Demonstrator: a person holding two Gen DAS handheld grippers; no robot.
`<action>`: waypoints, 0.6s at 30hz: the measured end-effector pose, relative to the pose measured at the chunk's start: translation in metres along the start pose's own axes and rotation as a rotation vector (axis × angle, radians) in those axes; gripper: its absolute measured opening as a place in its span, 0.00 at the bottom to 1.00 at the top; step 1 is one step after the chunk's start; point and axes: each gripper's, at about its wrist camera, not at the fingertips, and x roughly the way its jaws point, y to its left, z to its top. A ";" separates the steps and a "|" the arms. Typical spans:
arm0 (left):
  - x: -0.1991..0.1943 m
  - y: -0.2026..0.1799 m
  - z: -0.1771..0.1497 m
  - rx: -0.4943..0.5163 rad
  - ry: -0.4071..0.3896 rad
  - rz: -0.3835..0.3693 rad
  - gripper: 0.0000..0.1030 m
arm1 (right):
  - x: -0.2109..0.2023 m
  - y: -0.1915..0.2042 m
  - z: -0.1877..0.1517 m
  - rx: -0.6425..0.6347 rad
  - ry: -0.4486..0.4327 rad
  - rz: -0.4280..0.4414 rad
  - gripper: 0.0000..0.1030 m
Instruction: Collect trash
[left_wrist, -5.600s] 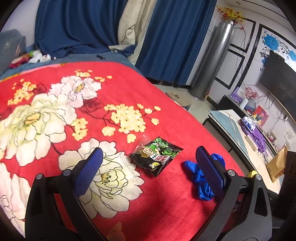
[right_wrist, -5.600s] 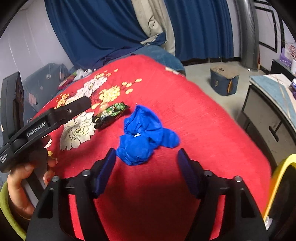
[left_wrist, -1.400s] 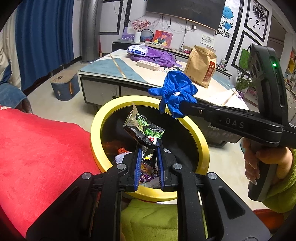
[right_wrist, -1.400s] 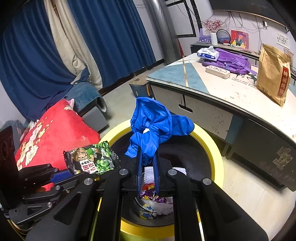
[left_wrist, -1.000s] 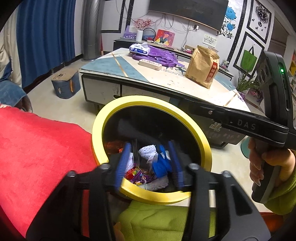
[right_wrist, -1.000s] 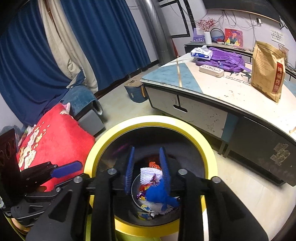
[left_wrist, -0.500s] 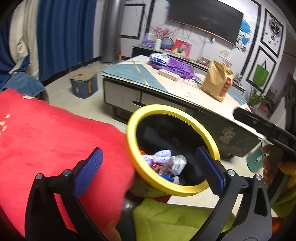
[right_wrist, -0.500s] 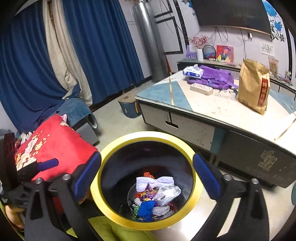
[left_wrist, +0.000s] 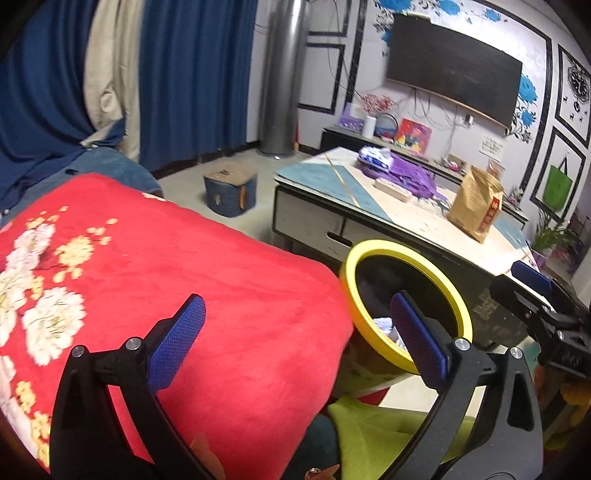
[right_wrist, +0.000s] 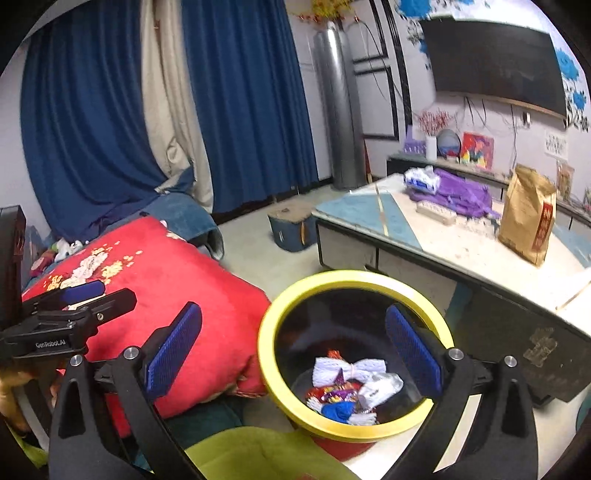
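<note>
Both the left claw (left_wrist: 293, 338) and right claw (right_wrist: 293, 349) gape wide and empty, so sweep the red blanket (left_wrist: 184, 280) for leftover trash before returning to the bin (right_wrist: 280, 391).

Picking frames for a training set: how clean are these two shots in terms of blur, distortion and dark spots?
Left wrist: strong fisheye bending, soft motion blur on the red blanket, bin interior nearly black. Right wrist: same curved edges, slight blur on the table, trash in the bin readable.
</note>
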 end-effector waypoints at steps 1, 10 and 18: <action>-0.007 0.003 -0.002 -0.005 -0.013 0.009 0.89 | -0.003 0.004 0.000 -0.008 -0.017 0.002 0.94; -0.047 0.014 -0.024 0.009 -0.132 0.077 0.90 | -0.035 0.033 -0.006 -0.052 -0.181 -0.014 0.94; -0.075 0.018 -0.043 0.014 -0.224 0.099 0.89 | -0.049 0.049 -0.019 -0.080 -0.263 -0.065 0.94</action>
